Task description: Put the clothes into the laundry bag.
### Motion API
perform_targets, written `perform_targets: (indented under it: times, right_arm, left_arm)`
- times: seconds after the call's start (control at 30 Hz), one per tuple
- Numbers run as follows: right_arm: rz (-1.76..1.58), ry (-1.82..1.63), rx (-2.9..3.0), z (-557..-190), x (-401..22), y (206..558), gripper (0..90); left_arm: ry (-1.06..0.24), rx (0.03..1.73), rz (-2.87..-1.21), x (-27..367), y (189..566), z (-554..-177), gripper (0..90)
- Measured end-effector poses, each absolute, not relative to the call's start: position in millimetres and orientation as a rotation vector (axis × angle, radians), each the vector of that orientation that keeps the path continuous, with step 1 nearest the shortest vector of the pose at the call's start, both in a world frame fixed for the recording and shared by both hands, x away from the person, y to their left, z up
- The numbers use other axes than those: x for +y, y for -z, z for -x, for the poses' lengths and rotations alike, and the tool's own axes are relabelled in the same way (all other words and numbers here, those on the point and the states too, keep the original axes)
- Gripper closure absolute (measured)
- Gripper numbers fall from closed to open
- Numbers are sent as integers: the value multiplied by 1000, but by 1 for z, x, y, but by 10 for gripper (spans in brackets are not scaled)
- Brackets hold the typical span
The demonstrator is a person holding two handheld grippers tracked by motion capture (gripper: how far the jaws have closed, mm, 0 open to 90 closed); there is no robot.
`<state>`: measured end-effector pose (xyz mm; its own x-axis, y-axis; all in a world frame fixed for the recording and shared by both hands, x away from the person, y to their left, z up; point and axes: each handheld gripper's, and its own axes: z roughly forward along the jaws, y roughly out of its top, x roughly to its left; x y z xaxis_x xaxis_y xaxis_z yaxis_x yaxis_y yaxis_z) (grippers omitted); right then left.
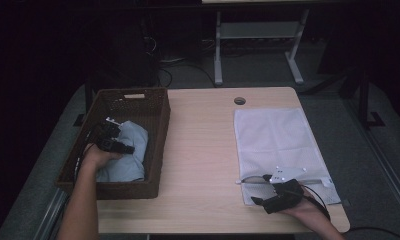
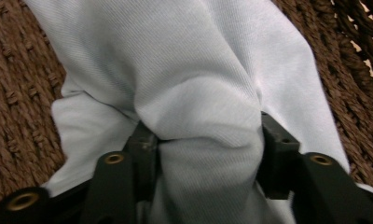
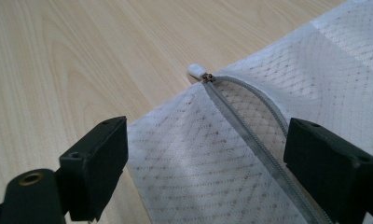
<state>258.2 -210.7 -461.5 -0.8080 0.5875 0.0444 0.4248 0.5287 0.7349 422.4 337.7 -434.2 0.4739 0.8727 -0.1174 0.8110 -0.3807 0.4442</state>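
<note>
Left gripper down inside the brown woven basket at the left of the table, jaws closed to a middling gap around a bunched fold of the pale blue-grey cloth, pads pressing in from both sides. Cloth lying crumpled in the near half of the basket, touching its wicker floor. Right gripper resting at the near right over the white mesh laundry bag, jaws wide and holding nothing, zipper running between them, its white pull tab at the bag's far corner in the right gripper view, the zip partly parted. Judged step: taking hold of the cloth to lift it out toward the bag. Best done by keeping the pinch deep on the fold, so that more than a thin edge is caught, then raising straight up until the hanging fabric clears the basket's right wall before crossing over. Worth steadying the bag mouth meanwhile; a loose tail could snag on the wicker.
</note>
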Motion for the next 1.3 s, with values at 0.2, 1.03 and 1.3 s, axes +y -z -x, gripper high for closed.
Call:
perform_targets:
  times: [0.2,1.03,1.3]
  right_arm:
    - [-865,-1147,2559,-258,-211,461,131]
    - [-875,-1168,2541,-259,-215,461,129]
    - [-881,-1164,2539,-259,-215,461,126]
  left_arm:
    - [-159,1425,-2305,336,428,-424,624]
    - [-154,1395,-2078,351,349,-407,641]
    - [-162,1356,-2026,350,323,-400,640]
